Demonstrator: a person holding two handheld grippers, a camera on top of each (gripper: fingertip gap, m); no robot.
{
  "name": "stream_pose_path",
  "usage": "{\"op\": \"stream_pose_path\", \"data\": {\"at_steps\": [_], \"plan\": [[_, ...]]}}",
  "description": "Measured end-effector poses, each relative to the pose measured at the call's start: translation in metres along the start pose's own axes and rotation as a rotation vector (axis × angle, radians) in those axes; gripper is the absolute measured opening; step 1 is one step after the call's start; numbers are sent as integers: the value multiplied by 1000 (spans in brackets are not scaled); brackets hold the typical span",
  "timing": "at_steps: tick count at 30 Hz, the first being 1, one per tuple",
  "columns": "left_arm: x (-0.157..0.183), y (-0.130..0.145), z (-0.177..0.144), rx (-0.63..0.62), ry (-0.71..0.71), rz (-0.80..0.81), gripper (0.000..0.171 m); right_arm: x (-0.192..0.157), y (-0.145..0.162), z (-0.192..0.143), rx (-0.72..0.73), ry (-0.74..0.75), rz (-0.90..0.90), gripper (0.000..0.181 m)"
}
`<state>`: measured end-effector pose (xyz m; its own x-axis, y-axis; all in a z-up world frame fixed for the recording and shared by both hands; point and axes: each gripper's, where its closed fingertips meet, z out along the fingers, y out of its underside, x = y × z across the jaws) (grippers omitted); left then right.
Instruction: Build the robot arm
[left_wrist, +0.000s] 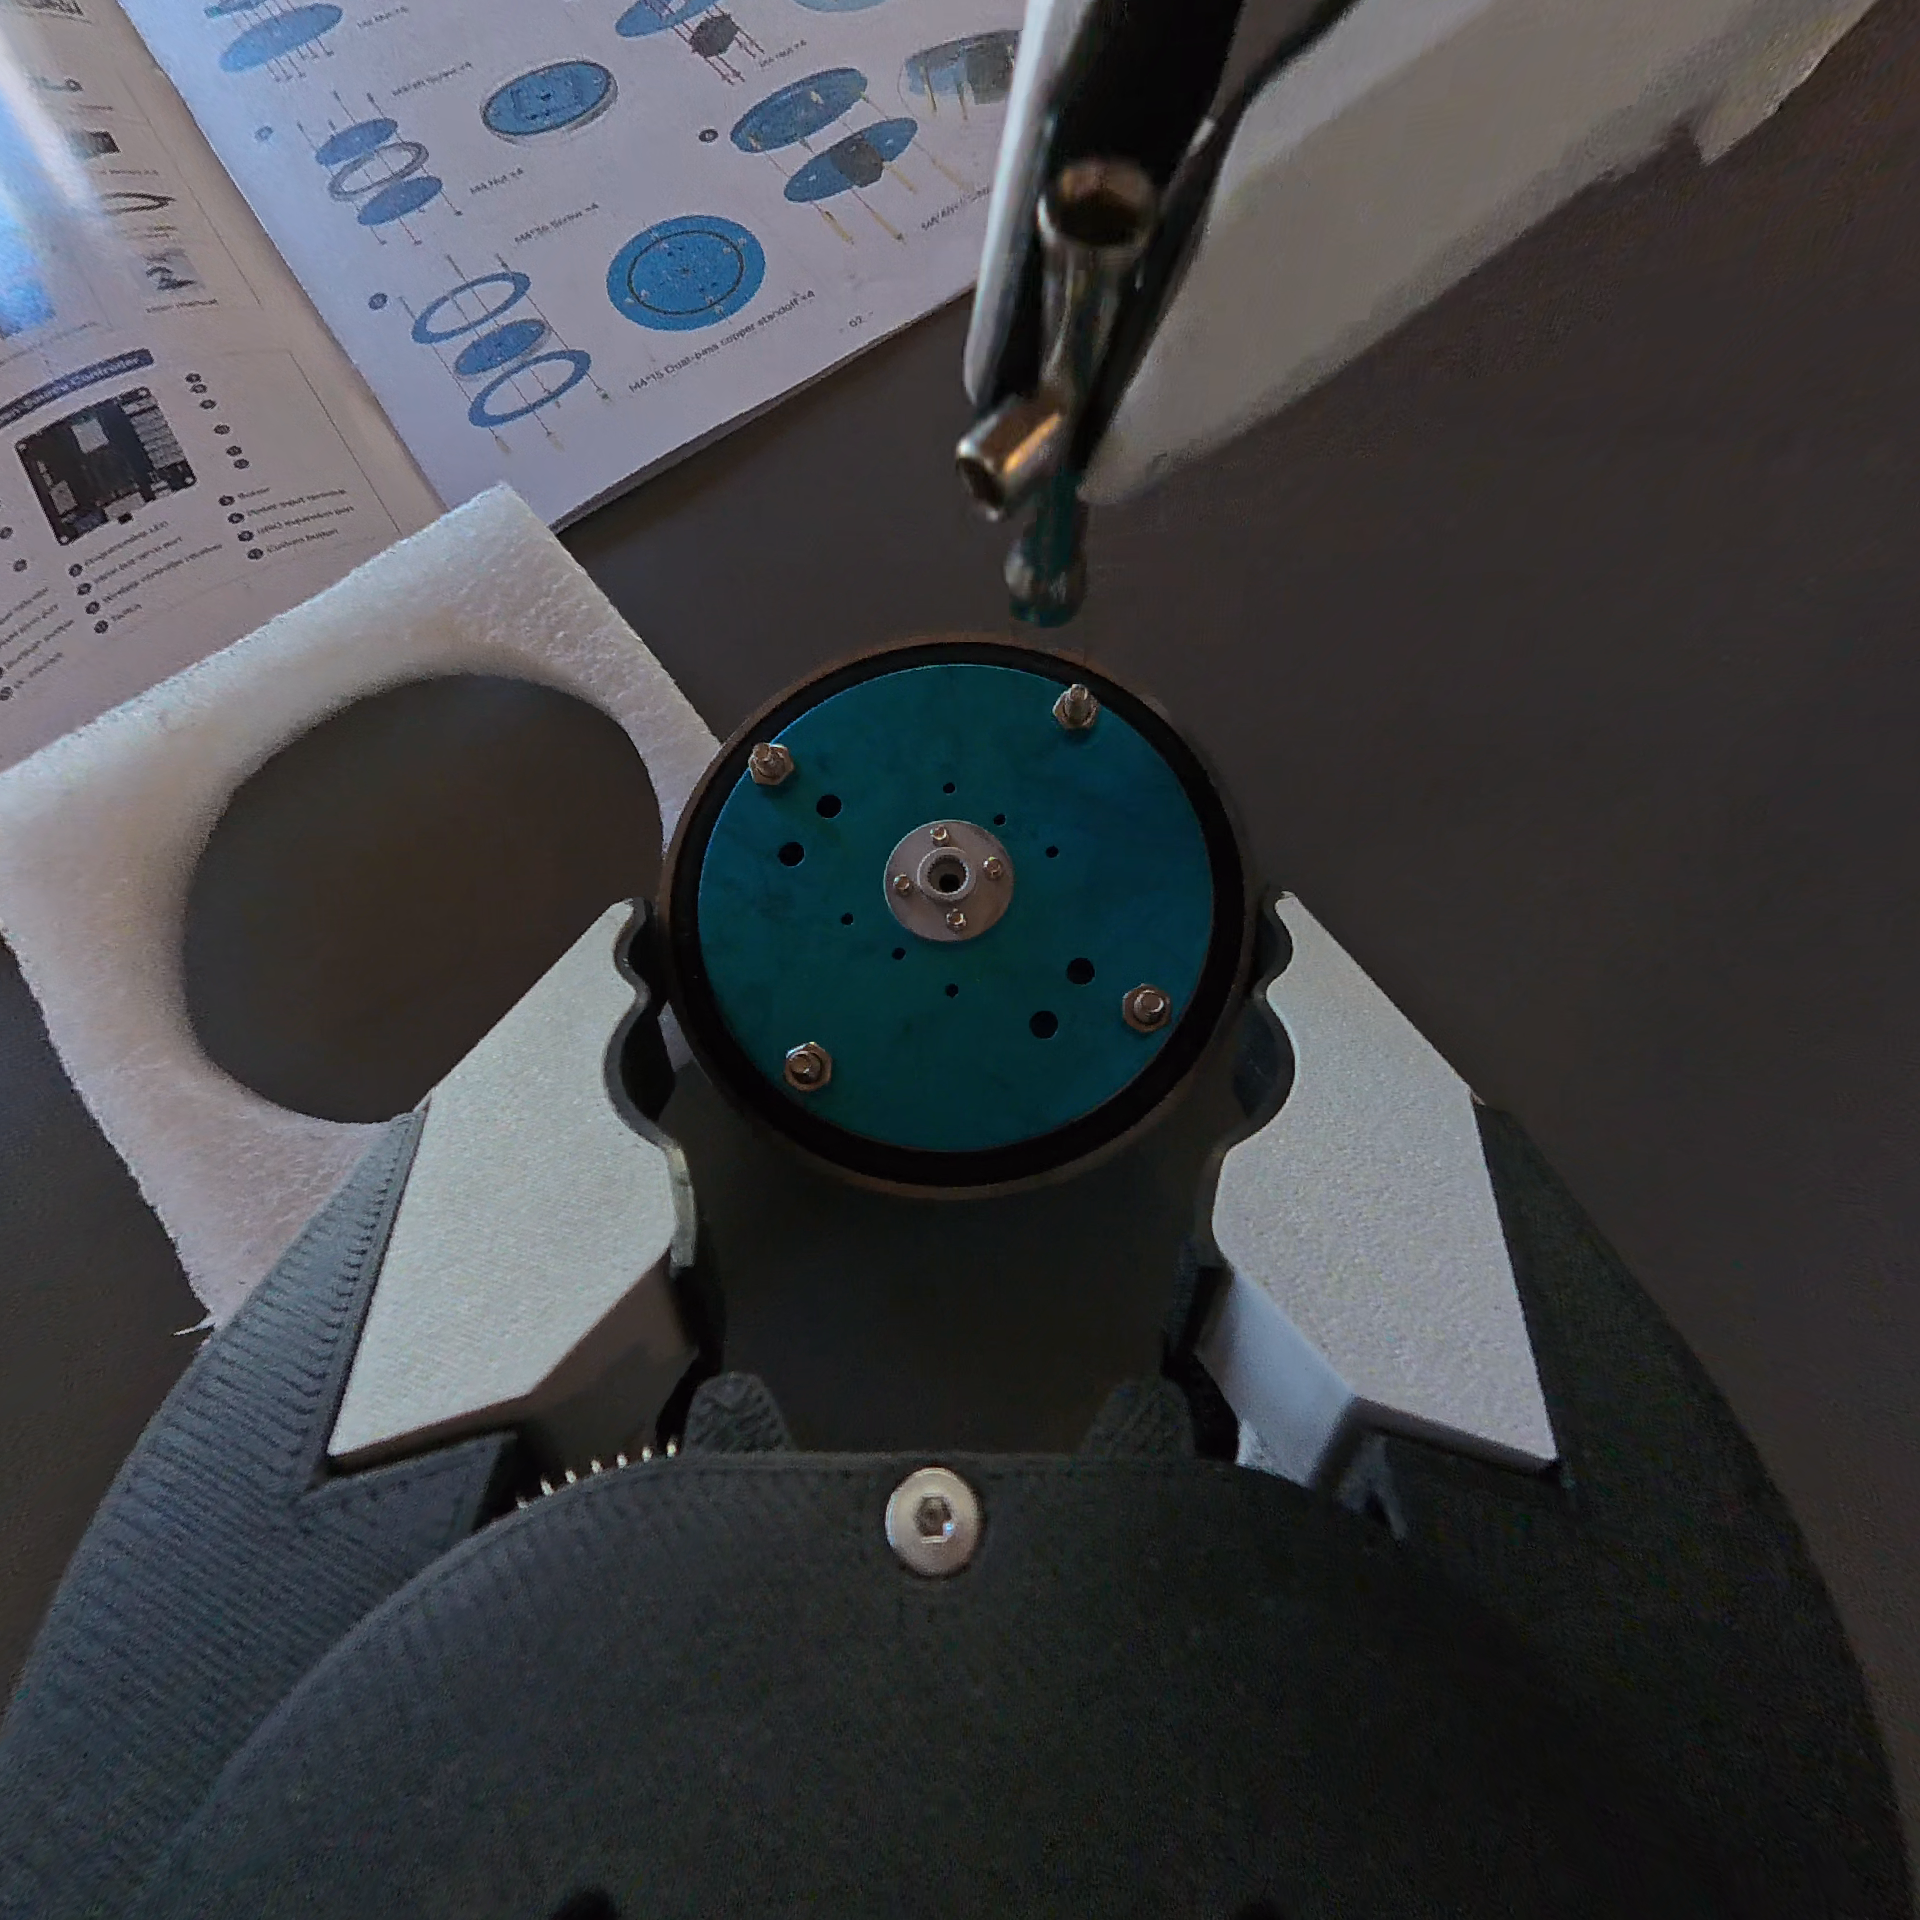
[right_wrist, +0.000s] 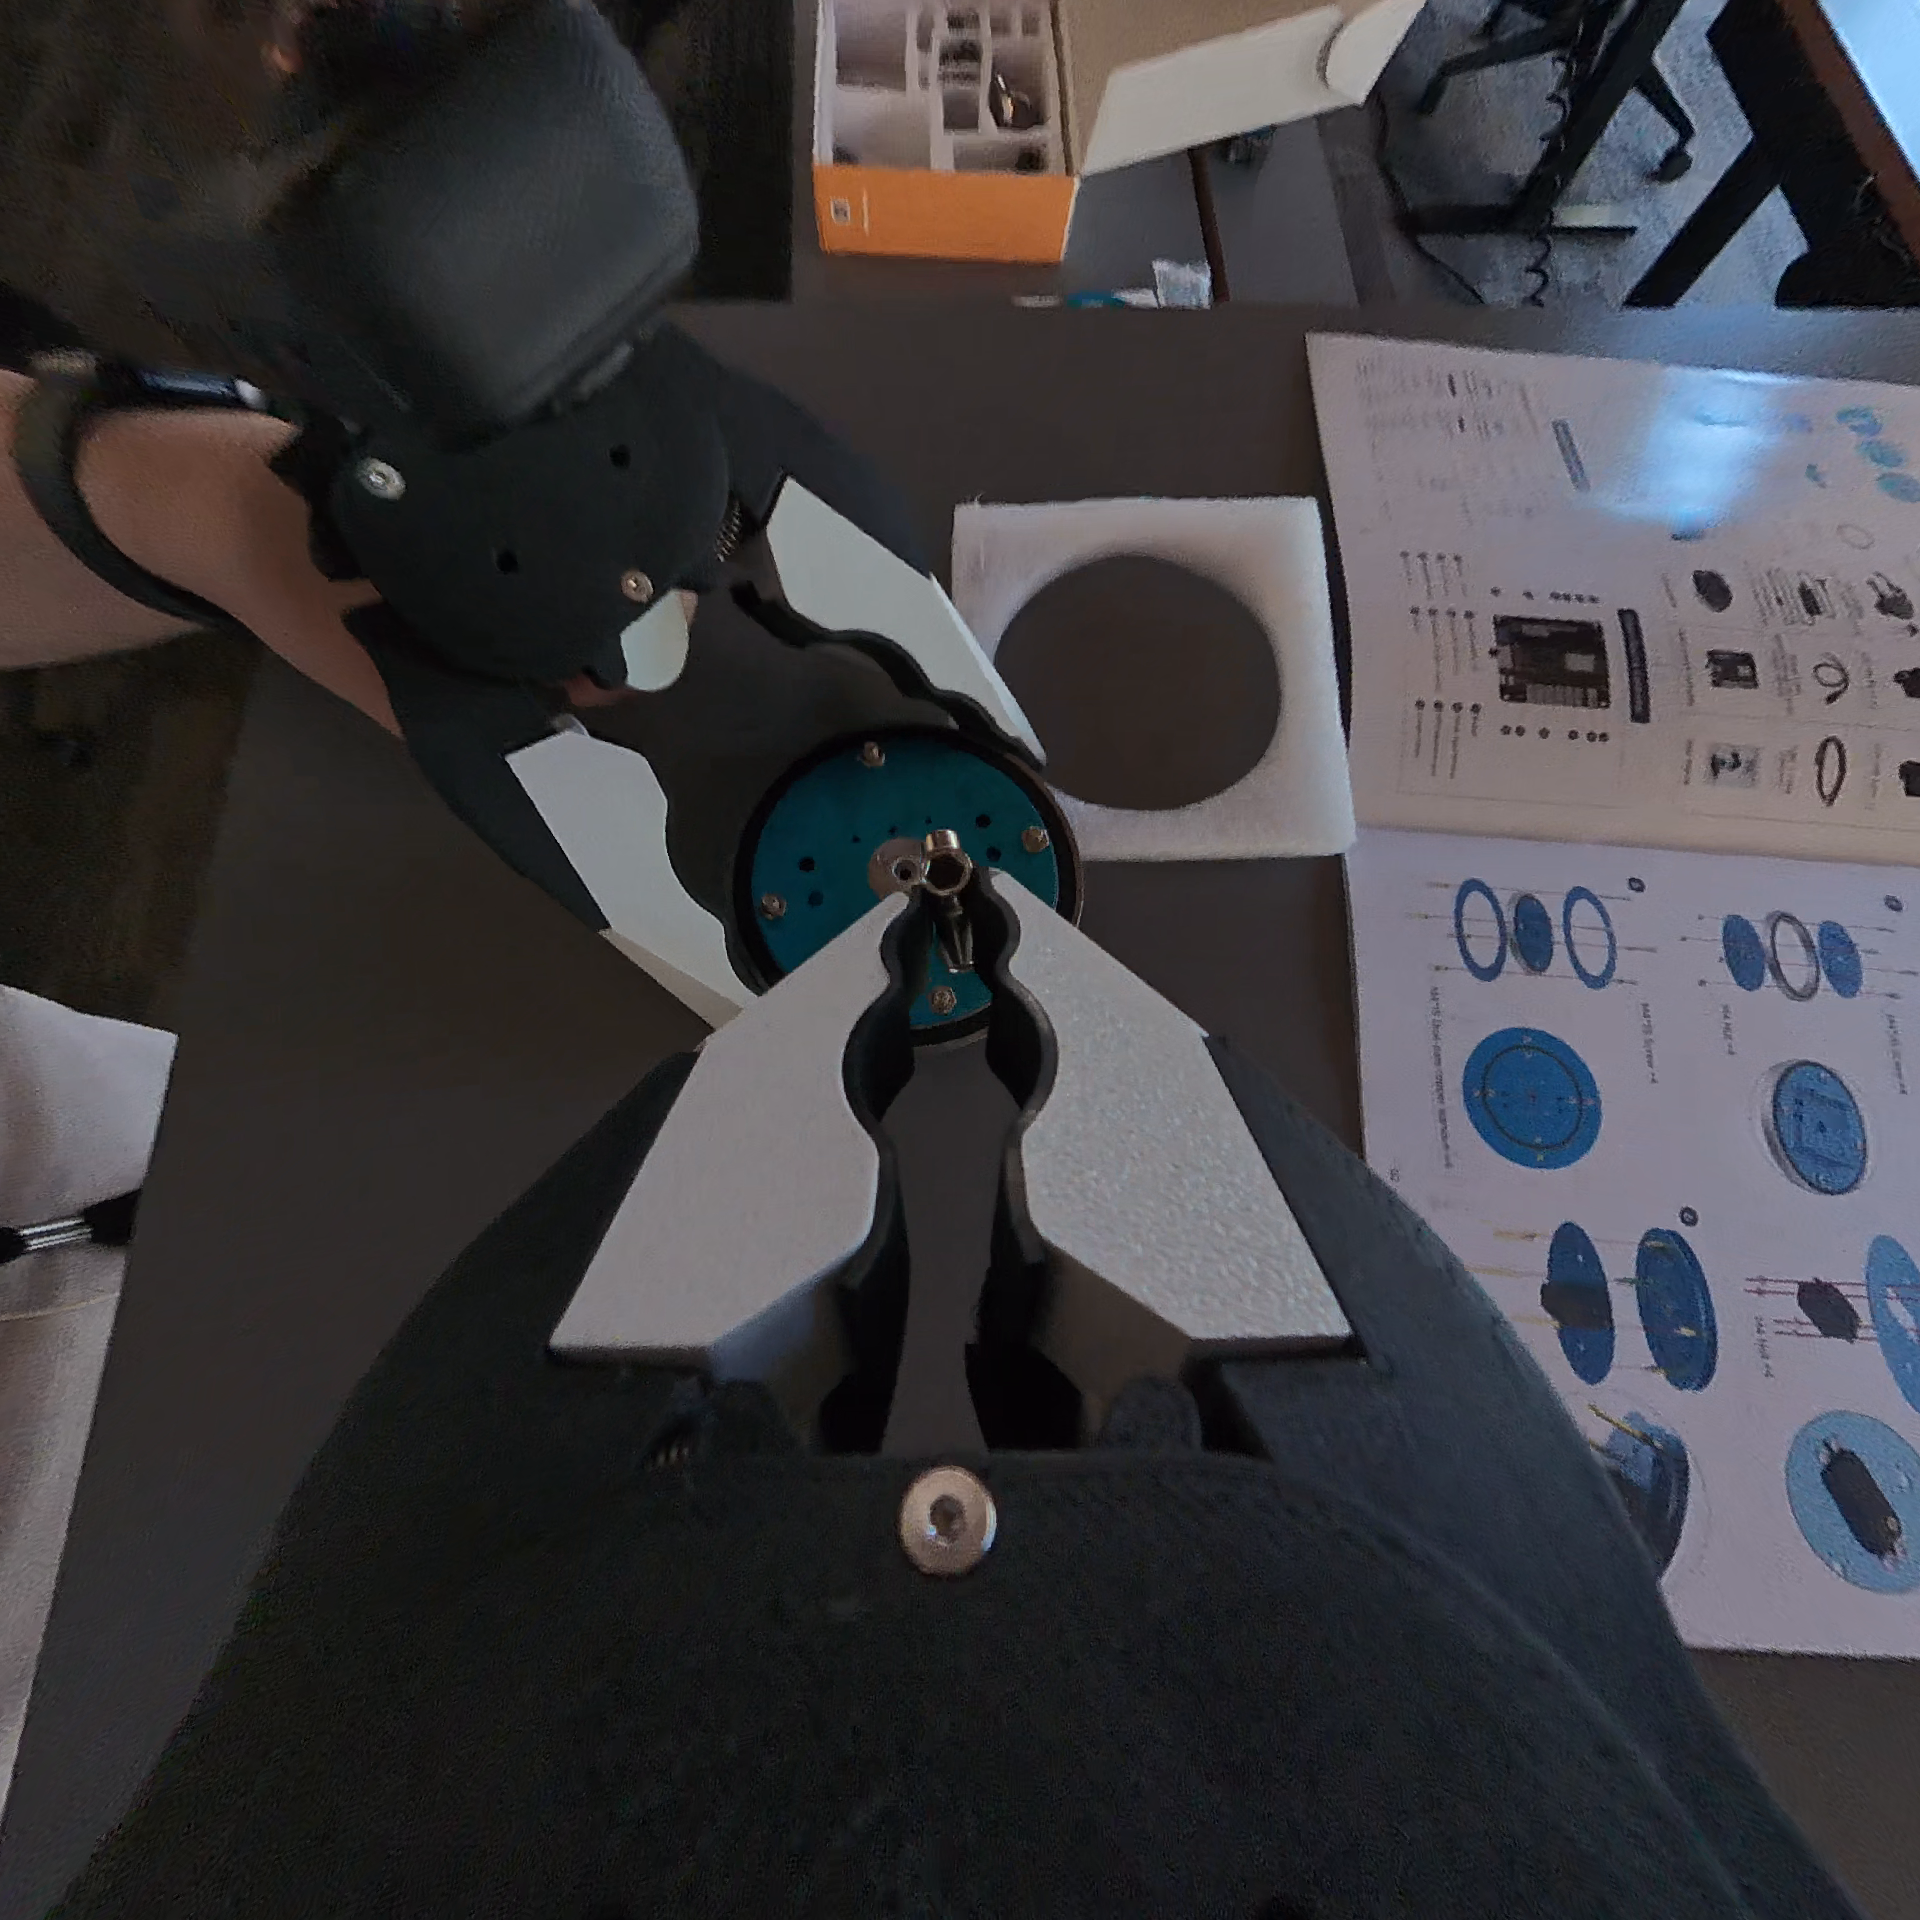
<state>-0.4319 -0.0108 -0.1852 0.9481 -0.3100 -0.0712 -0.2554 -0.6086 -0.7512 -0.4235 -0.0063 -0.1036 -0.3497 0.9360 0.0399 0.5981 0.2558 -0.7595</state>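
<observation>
Dark table (left_wrist: 1558, 727): L fingers (left_wrist: 623, 966) grip disc (left_wrist: 956, 914).

Both views are dim overall, the dark table (left_wrist: 1558, 831) swallowing most of the light. Daylight seems to enter from the upper right of the right wrist view, where a pale glare washes out part of the open manual (right_wrist: 1662, 499). Wide-angle lenses bend straight edges near the frame borders. In the left wrist view the right gripper (left_wrist: 1049, 457) at top is soft and smeared, while the blue disc (left_wrist: 935, 1039) at centre stays sharp.
</observation>
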Motion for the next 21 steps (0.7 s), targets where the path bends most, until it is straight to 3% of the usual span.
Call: {"op": "stream_pose_path", "data": {"at_steps": [4, 8, 12, 17, 21], "plan": [[2, 0, -5, 19, 12, 24, 117, -4, -5, -2, 18, -31, -4, 6], [7, -4, -31, 133, 93, -6, 122, -12, -10, 7, 42, -77, -1, 7], [-3, 3, -53, 145, 132, 148, 117, -24, -22, 24, 75, -151, 20, 6], [-6, 5, -50, 99, 287, 317, 116, -28, -29, 45, 66, -125, -32, 6], [-4, -4, -45, 145, 457, 354, 111, -25, -27, 57, 25, -59, -34, 6]]}}
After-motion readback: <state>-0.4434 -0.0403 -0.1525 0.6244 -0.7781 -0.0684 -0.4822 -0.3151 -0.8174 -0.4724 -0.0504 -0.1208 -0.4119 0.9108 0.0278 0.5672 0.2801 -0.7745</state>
